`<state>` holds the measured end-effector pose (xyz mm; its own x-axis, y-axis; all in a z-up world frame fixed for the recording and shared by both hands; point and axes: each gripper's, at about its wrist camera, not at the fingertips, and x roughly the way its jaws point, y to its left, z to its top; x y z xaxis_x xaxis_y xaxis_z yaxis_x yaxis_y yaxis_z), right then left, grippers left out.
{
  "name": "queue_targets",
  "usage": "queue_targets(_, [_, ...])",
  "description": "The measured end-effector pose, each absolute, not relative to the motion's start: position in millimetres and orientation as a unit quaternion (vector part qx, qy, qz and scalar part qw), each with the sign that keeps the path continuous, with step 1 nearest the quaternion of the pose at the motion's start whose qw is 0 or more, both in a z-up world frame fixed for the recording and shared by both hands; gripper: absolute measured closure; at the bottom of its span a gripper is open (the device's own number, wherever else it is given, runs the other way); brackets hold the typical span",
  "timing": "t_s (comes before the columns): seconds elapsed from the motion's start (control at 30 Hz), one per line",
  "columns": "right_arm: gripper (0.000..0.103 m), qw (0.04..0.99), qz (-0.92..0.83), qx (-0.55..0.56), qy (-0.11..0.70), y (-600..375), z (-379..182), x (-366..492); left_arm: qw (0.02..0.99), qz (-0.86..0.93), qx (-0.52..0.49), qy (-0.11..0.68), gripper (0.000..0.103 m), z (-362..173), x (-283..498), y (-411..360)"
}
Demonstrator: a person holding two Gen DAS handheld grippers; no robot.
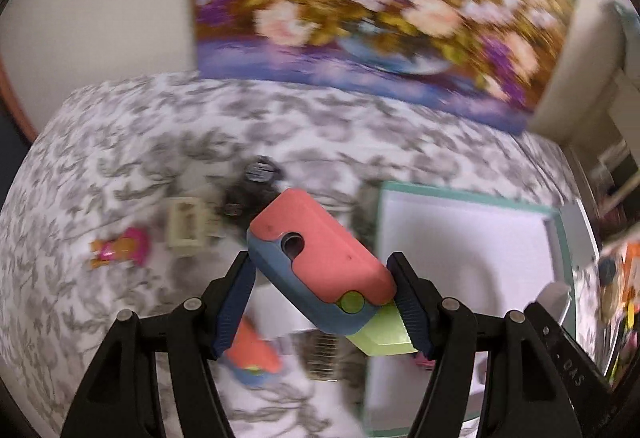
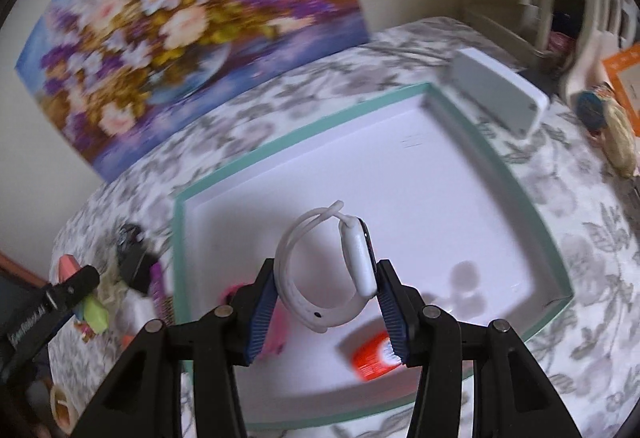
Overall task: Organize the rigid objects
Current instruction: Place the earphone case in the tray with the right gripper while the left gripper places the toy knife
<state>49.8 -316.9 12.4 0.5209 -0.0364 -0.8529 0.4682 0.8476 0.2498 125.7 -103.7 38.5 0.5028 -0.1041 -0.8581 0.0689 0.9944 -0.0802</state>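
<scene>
**Both claws loaded above the tray**

Here the coral-and-blue toy cutter (image 1: 320, 258) sits slantwise between the pads of the left gripper (image 1: 322, 302), clamped at both ends, its green blade tip against the right-hand pad. Beyond the claw lies the leaf-patterned cloth (image 1: 120, 142), with the teal-rimmed white tray (image 1: 472, 194) off to its right. The right gripper (image 2: 326, 302) is clenched on a white smartwatch (image 2: 332, 274), held over that tray (image 2: 296, 142); an orange packet (image 2: 374, 356) lies below it.

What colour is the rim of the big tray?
Mint green rim around a white tray floor; clearest in the right wrist view.
</scene>
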Motion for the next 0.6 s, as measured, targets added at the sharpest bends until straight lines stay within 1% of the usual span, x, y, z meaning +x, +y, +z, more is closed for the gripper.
queue_targets(0.33, [0.051, 0.831, -0.189, 0.242, 0.464, -358.5, -1.0, 47.8, 0.864, -0.117, 0.029, 0.489, 0.034, 14.9, 128.3, -188.2])
queue_targets(0.6, [0.051, 0.826, -0.204, 0.236, 0.471, -370.8, -10.0, 50.8, 0.864, -0.139, 0.062, 0.479, 0.033, 2.2, 126.1, -216.0])
